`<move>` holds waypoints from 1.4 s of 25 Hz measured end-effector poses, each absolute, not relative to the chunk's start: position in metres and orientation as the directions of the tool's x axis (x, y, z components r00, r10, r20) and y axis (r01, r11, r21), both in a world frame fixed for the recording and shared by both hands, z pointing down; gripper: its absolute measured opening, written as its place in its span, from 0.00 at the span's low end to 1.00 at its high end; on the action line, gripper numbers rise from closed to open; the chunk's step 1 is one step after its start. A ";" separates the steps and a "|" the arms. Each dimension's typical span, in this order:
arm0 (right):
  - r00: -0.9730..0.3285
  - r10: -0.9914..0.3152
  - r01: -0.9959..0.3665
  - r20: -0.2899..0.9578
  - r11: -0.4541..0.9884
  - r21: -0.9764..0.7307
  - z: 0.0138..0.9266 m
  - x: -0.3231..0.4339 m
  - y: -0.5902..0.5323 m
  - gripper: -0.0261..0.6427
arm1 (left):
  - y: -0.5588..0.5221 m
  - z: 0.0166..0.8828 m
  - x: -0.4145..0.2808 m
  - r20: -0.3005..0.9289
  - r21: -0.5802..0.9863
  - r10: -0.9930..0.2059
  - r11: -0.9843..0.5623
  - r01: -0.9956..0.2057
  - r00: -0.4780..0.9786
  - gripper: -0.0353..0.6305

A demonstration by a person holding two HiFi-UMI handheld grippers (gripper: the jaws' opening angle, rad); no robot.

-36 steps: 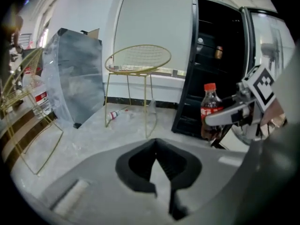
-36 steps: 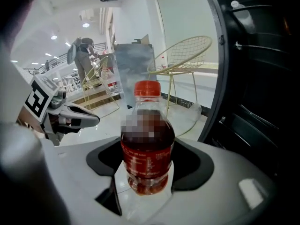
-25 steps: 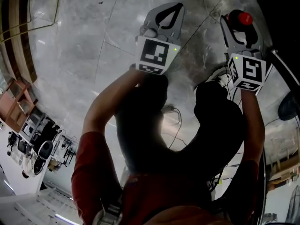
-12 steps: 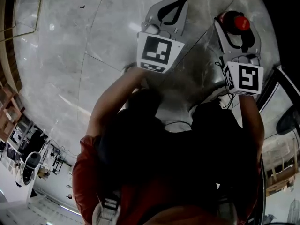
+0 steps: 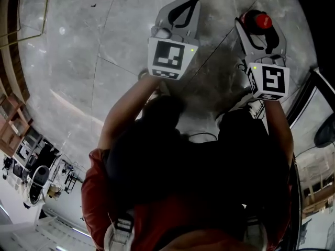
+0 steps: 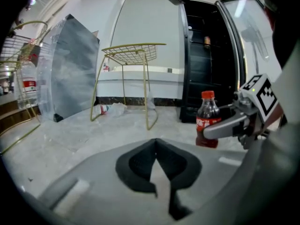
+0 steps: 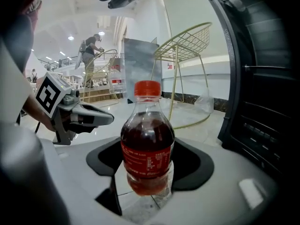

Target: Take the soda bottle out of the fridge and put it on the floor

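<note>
Since a second ago both grippers have sunk toward the floor [image 5: 78, 67], and the person has folded deeper into a crouch, dark trouser knees now filling more of the head view. In that view the left gripper [image 5: 191, 3] sits at 12 o'clock and the right gripper [image 5: 259, 26] at about 1 o'clock, each with its marker cube nearest the wrist, red sleeves running back toward 6 o'clock. The right gripper is clamped on the soda bottle [image 7: 147, 146]: its dark pads press against the lower body just below the red label, and the bottle stands upright with its red cap on top. Grey marble floor shows directly under the bottle's base in the right gripper view, but whether the base touches it cannot be told. The left gripper has its fingertips pressed together with nothing between them, and it hangs just beside the right one without touching the bottle. Seen from the left gripper view, the bottle stands at 3 o'clock, outside the fridge [image 6: 206, 55], whose dark open interior rises behind it at 1 o'clock. A gold wire chair [image 6: 133, 55] stands at 12 o'clock and a plastic-wrapped grey panel [image 6: 70, 69] leans at 10 o'clock.
</note>
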State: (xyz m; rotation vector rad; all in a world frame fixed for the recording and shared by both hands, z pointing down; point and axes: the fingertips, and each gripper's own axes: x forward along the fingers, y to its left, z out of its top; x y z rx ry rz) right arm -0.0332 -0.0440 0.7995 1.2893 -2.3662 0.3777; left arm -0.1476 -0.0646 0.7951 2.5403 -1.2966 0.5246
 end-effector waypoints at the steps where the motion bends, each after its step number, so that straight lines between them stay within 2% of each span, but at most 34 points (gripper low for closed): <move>1: -0.482 -0.732 -0.847 0.481 0.530 -0.043 0.800 -0.033 -0.043 0.49 | -0.063 0.795 -0.148 0.420 0.052 -0.727 -0.578 -0.815 0.543 0.05; 16: -0.475 -0.727 -0.848 0.495 0.529 -0.036 0.824 -0.029 -0.059 0.49 | -0.055 0.802 -0.141 0.427 0.047 -0.710 -0.601 -0.798 0.560 0.05; 29: -0.494 -0.752 -0.823 0.437 0.567 0.045 0.820 -0.050 -0.123 0.49 | -0.052 0.801 -0.138 0.423 0.041 -0.704 -0.615 -0.788 0.571 0.05; 35: -0.495 -0.762 -0.837 0.417 0.547 0.007 0.826 -0.051 -0.145 0.49 | -0.050 0.801 -0.136 0.424 0.039 -0.700 -0.620 -0.784 0.574 0.05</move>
